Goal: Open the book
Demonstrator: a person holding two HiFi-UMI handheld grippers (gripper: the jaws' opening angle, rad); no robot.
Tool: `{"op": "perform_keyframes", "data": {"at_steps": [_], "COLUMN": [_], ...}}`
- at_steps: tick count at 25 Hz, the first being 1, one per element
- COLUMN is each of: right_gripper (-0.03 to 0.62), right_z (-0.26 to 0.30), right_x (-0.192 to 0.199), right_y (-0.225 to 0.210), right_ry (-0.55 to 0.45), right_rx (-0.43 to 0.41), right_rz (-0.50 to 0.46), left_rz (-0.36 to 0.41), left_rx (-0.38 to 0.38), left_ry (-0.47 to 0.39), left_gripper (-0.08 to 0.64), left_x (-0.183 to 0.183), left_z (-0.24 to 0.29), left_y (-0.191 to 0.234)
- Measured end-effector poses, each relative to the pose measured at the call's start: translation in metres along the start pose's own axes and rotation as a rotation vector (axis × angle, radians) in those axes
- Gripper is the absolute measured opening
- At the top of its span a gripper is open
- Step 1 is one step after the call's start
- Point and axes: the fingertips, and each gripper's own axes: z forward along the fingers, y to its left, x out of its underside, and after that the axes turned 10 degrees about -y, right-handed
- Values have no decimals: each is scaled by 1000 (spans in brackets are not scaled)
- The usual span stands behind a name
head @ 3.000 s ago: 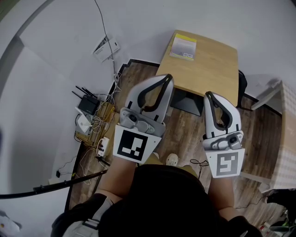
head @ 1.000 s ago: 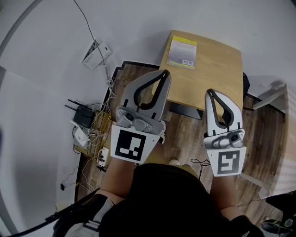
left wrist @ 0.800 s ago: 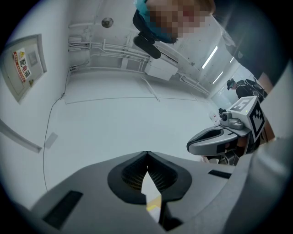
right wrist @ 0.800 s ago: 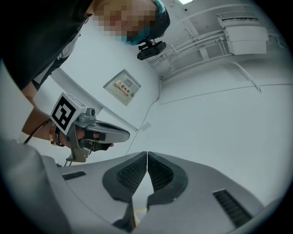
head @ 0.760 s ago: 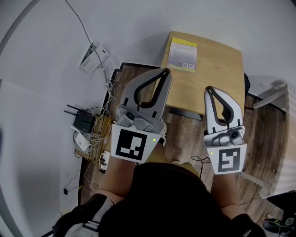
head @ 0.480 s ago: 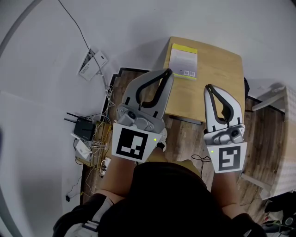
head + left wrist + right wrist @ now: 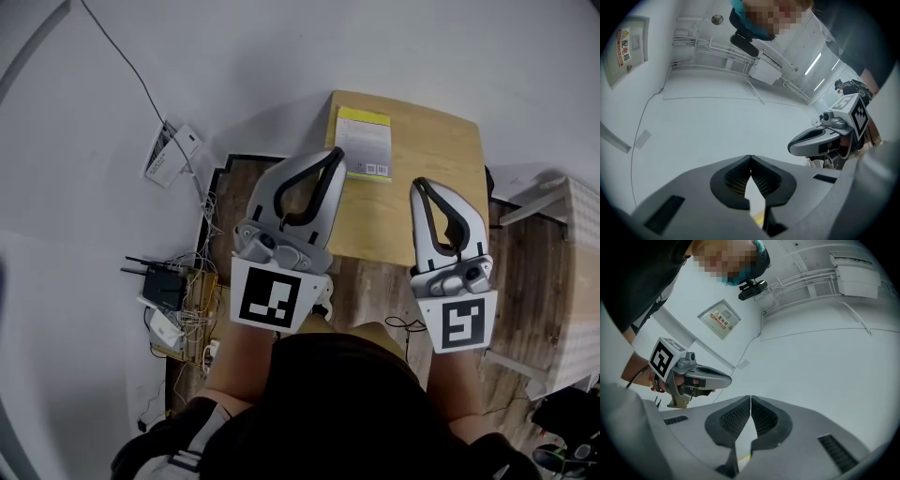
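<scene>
Book (image 7: 364, 143): closed, lying flat on the far left part of the counter (image 7: 436, 202), cover up. The long axis runs near to far. The yellow band is at the far end and the small printed labels are at the near end. The edges are roughly square to the counter's edges.

Left tongs (image 7: 335, 156): closed tip to tip with nothing between them, as seen in the left gripper view. In the head view the tip is seen just beside the book's near left corner. No contact is made.

Right tongs (image 7: 419, 186): tips pressed together, empty, as seen in the right gripper view. They are seen over the middle of the counter, to the right of the book and apart from it.

Counter: light wood, with only the book seen on it.

Room: the wood-plank floor (image 7: 375, 281) is bordered by white walls. A router (image 7: 159, 286) and a cable tangle (image 7: 202, 314) are seen on the floor at the left. A white box (image 7: 169, 155) with a lead is seen further away. A white shelf unit (image 7: 574, 281) is seen at the right.
</scene>
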Motion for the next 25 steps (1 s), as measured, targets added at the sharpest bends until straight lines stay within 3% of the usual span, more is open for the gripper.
{"op": "perform_keyframes", "data": {"at_steps": [25], "right_gripper": [31], "right_z": [111], "right_x": [76], "right_y": [-16], "right_ry": [31], "right_rx": [45], "right_rz": [23], "left_rz": [-32], "left_rx": [118], "left_ry": [7], "left_gripper": [11], "left_x": [100], "left_z": [65], "left_y": [74]}}
